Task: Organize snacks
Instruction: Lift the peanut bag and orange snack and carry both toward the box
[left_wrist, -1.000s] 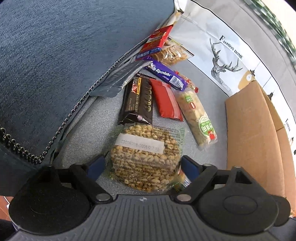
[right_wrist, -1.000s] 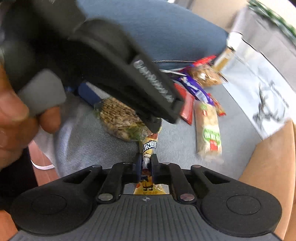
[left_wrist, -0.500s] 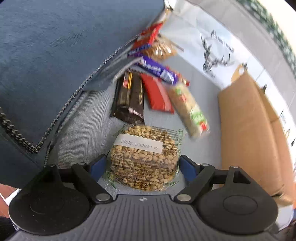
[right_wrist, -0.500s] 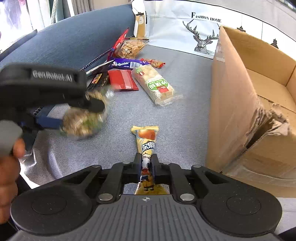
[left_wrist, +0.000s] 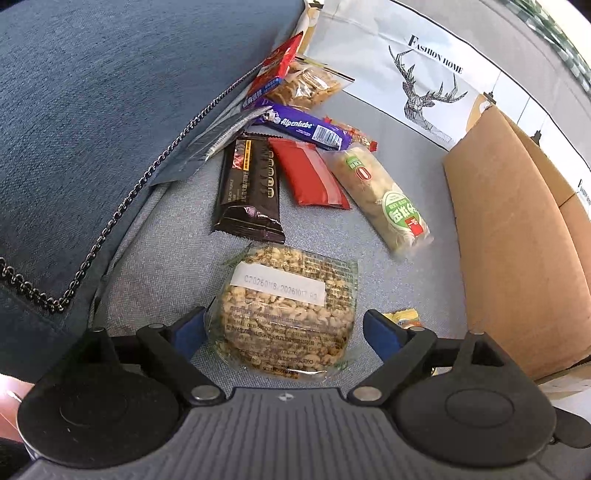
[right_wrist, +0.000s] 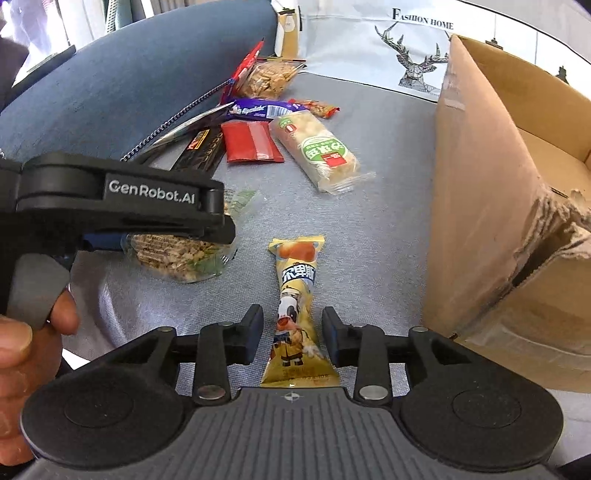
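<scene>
A clear pack of peanut brittle (left_wrist: 284, 314) lies on the grey sofa seat (left_wrist: 155, 258) between the fingers of my left gripper (left_wrist: 284, 328). That gripper is open, and grey fabric shows between the pack and the right pad. A yellow snack stick (right_wrist: 295, 291) printed with a cow lies flat on the seat. My right gripper (right_wrist: 291, 332) straddles its near end; the jaws are opening and the pads stand off it on both sides. The right wrist view shows the left gripper's black housing (right_wrist: 122, 206) above the peanut pack (right_wrist: 181, 258).
An open cardboard box (right_wrist: 480, 184) stands at the right. Further back lie a black bar (left_wrist: 251, 192), a red pouch (left_wrist: 310, 173), a green-labelled cracker pack (left_wrist: 384, 195), a purple candy roll (left_wrist: 303, 125) and a bag of crisps (left_wrist: 306, 85). A blue cushion (left_wrist: 92, 110) rises on the left.
My right gripper's jaws have come apart and let go of the yellow snack stick, and its view has rolled level. The left gripper stays around the peanut pack.
</scene>
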